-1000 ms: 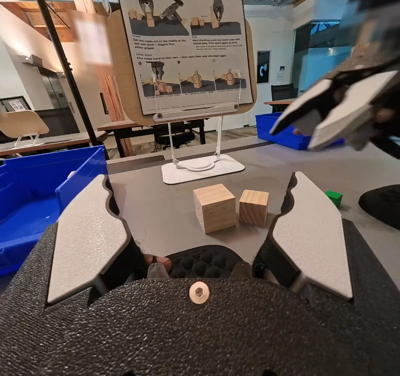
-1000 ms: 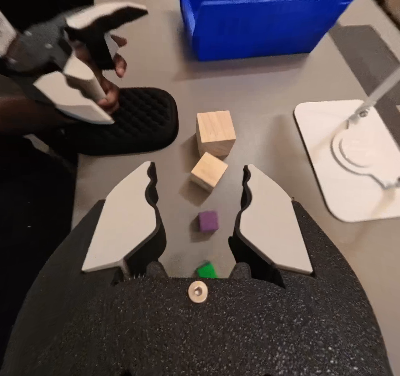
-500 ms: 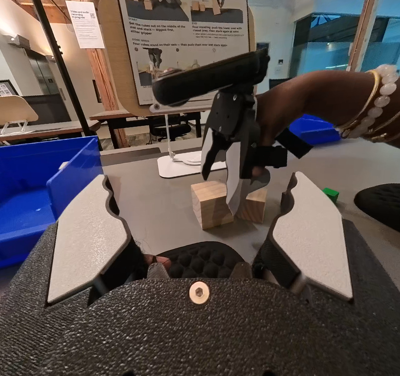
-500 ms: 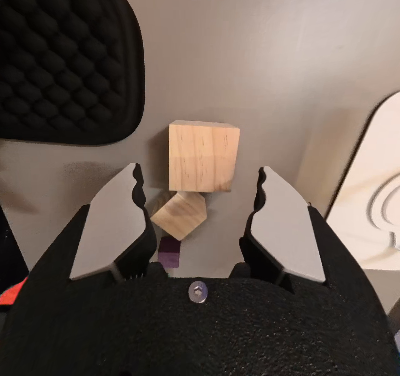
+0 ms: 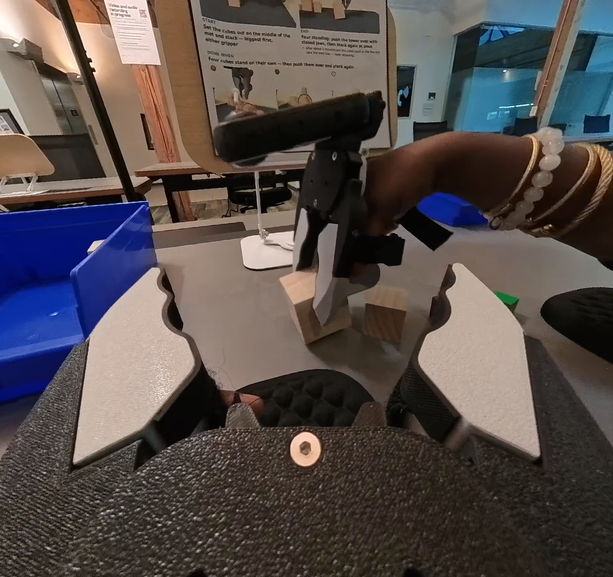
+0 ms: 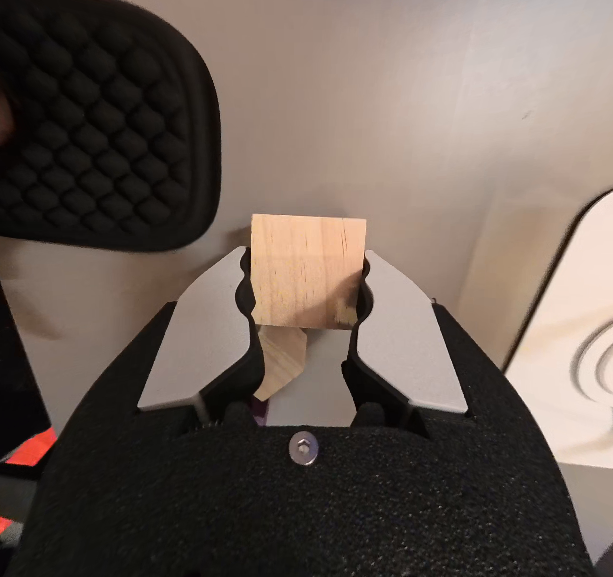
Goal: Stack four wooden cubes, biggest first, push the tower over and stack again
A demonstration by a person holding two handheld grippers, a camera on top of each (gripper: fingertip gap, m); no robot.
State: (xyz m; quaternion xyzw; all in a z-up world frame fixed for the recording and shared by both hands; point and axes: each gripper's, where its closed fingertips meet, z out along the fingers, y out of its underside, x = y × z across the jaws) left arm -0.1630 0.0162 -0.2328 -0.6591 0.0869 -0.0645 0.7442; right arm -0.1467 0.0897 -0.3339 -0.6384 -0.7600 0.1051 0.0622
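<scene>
Right claw [image 6: 306, 256] now pinching large pale wooden cube [image 6: 306, 269], tilted off grey table [image 6: 398, 96], left claw [image 5: 305, 299] spread

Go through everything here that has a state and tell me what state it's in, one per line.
Left gripper: open, nothing between the fingers.
Right gripper: shut on the big wooden cube.
Big wooden cube: gripped on both sides, tilted.
Small wooden cube: flat on the table, untouched.
Blue bin: open-topped.
</scene>
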